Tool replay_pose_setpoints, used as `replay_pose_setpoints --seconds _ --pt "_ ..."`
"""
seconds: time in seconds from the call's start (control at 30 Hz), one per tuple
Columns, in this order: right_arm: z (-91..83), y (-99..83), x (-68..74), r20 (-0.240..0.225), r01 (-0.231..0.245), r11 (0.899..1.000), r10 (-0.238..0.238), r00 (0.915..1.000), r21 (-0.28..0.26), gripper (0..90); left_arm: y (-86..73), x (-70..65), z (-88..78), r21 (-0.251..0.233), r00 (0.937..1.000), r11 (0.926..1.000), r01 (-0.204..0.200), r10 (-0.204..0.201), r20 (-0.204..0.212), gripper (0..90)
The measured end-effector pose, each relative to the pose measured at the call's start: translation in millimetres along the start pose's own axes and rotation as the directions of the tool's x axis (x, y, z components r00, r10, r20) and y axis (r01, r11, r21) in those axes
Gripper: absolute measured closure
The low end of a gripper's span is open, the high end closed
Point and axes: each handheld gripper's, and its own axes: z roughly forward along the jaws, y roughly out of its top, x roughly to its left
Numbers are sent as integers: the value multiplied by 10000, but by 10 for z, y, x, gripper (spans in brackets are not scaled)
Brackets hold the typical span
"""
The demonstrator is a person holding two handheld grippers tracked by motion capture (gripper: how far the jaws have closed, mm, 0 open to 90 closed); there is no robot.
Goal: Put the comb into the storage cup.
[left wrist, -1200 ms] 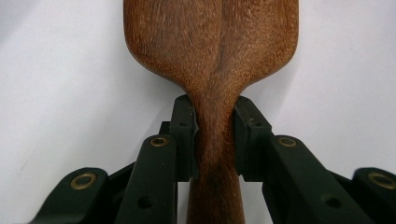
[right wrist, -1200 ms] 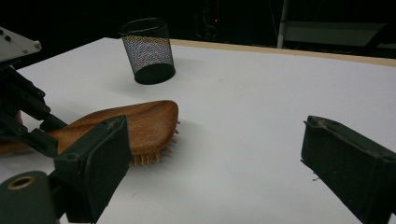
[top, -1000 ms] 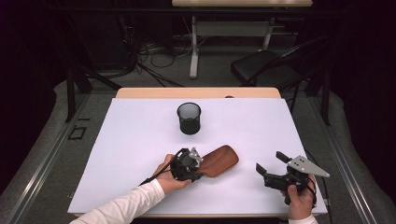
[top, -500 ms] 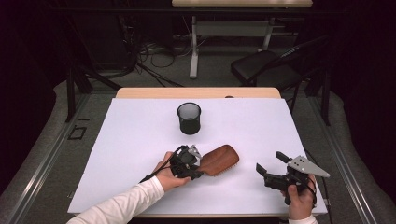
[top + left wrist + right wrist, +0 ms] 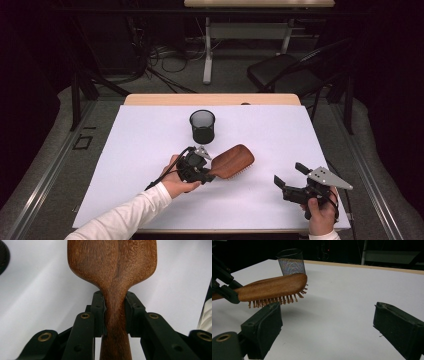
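The left gripper has its jaws clamped on the neck of a wooden hairbrush, holding it clear of the white counter, bristles down, its head pointing toward the mesh cup just beyond. The right gripper sits well apart near the counter's front right, jaws spread wide with nothing between them.

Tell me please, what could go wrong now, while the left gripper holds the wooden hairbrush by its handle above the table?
1. The left gripper pinches the hairbrush only at the narrow handle neck, so the heavy head could pivot or slip out.
2. The mesh cup stands just behind the brush; a swing toward it might tip it over.
3. The right gripper waits open nearby, so the two could collide if either moves sideways.
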Motion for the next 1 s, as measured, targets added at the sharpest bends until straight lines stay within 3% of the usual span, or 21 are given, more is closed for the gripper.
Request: replay_pose_setpoints --seconds 0.3,0.6,1.0 --pt "3 -2 0 -6 -5 10000 5 10000 38 78 52 29 -142 -105 10000 9999 -29 29 -51 724" --pt "18 -7 7 -31 -29 10000 29 10000 70 78 139 94 -419 -309 9996 9995 -63 54 -289 724" --pt "34 -12 16 -34 -53 9999 54 10000 154 78 181 186 -650 -643 9982 9978 153 -190 -568 724"
